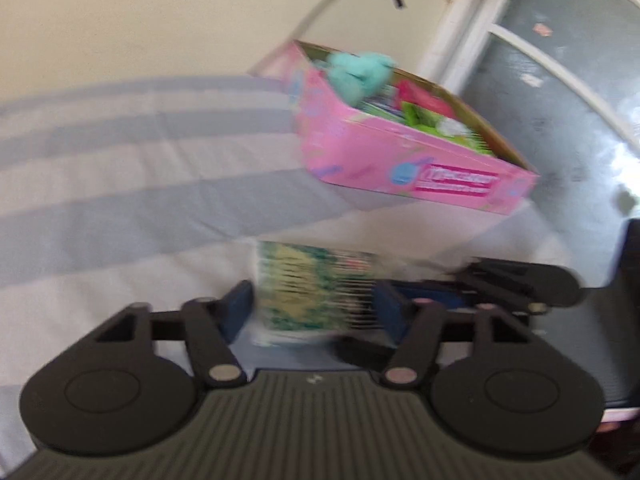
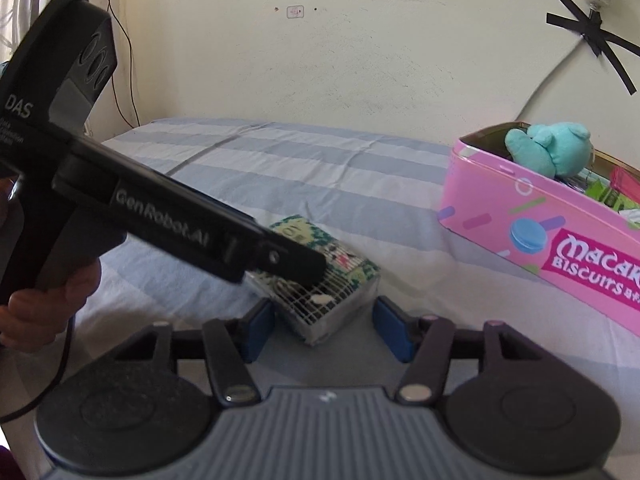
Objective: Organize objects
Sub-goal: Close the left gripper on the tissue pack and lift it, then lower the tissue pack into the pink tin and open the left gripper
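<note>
I am holding the left gripper (image 1: 314, 304) with its fingers (image 1: 240, 304) clamped on the green patterned packet (image 2: 320, 276), which is sitting on the striped bed (image 2: 280, 168). My right gripper (image 2: 324, 326) is hovering just beside that packet, its fingers (image 2: 390, 330) spread apart and holding nothing. The pink biscuit box (image 2: 540, 232) is standing farther right on the bed, with a teal plush toy (image 2: 548, 148) poking out.

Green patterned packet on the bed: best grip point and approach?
Grip the green patterned packet across its two long side faces, coming from its near short end. It lies flat on the striped bedsheet, a low block narrower than the open right tool.
</note>
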### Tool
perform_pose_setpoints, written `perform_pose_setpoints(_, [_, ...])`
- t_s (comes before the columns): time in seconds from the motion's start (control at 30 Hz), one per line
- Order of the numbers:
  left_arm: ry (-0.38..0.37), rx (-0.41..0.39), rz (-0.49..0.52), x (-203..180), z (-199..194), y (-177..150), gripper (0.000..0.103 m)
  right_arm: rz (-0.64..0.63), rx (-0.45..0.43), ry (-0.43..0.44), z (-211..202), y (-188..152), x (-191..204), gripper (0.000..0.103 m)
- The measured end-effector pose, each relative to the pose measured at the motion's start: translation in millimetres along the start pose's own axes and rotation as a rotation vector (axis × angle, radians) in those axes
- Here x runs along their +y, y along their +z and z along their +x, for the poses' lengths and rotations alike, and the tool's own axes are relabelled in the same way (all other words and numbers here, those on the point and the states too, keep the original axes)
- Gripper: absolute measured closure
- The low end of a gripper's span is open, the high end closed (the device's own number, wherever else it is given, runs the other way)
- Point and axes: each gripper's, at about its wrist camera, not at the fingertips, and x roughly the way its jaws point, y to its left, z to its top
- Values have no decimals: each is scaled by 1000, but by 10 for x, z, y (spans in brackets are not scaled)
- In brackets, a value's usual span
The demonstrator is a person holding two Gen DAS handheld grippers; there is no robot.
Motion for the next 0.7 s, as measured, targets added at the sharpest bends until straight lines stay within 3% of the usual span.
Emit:
perform_pose_setpoints(0.1, [34, -38, 77, -204, -32, 127, 38, 4, -38, -18, -85, 43, -44, 61])
perform_pose_setpoints(0.23, [-4, -119, 156, -510, -78, 451, 37, 15, -123, -64, -321, 199, -266, 61])
perform_pose_setpoints(0.37, [-35, -173, 212, -860, 112, 807, 36, -1, -190, -152, -483, 419, -586, 61])
perform_pose_setpoints(0.57, [-52, -141, 188, -1096, 675, 1209, 36, -1, -178, -245, -357, 634, -1132, 61])
perform_pose_setpoints(0.7, [6, -103, 188, -1128, 992, 1352, 31, 30, -128, -257, -89, 694, -1476, 61])
